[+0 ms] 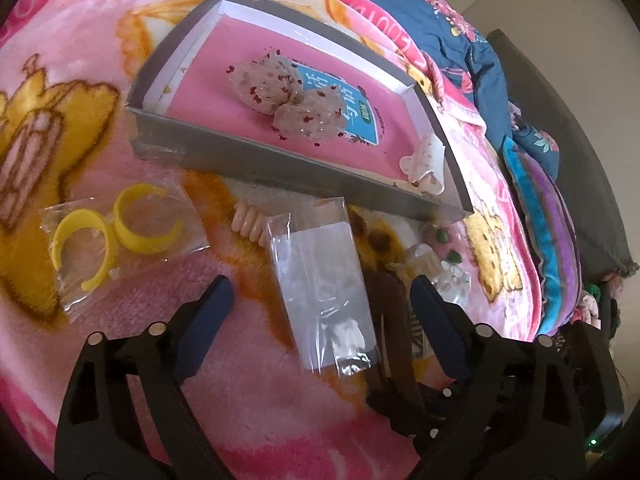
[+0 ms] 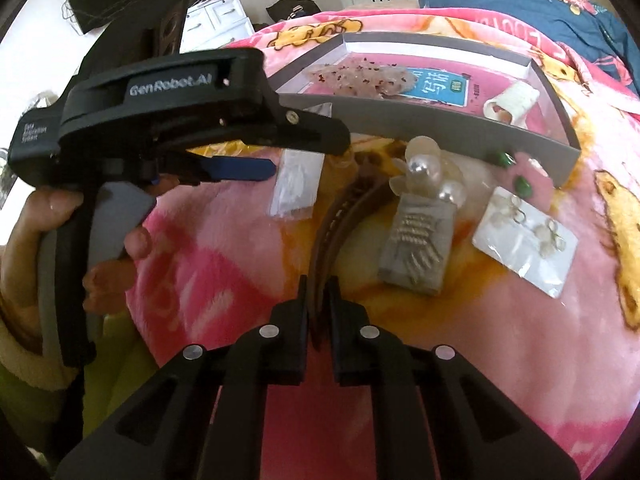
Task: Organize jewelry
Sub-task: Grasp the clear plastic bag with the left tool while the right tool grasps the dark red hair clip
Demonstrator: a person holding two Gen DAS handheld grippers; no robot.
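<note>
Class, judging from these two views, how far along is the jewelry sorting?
Done: hair clips and a small clip lie in the tray. In hand: the right gripper is shut on the brown headband. Left: yellow rings, clear packet, earring card.

Colours and patterns, bed-top jewellery lot

Pink blanket [image 1: 260, 400] printed with yellow cartoon bears; grey tray [image 1: 280, 160] lined pink, teal label inside; yellow open rings [image 1: 120, 236] in clear bag; brown headband [image 2: 340, 216]; white pearl clip [image 2: 424, 172]; green studs [image 2: 524, 186]; grey card [image 2: 416, 248] of silver pins; navy floral quilt [image 1: 460, 40]; blue-padded black gripper fingers [image 1: 208, 312].
</note>
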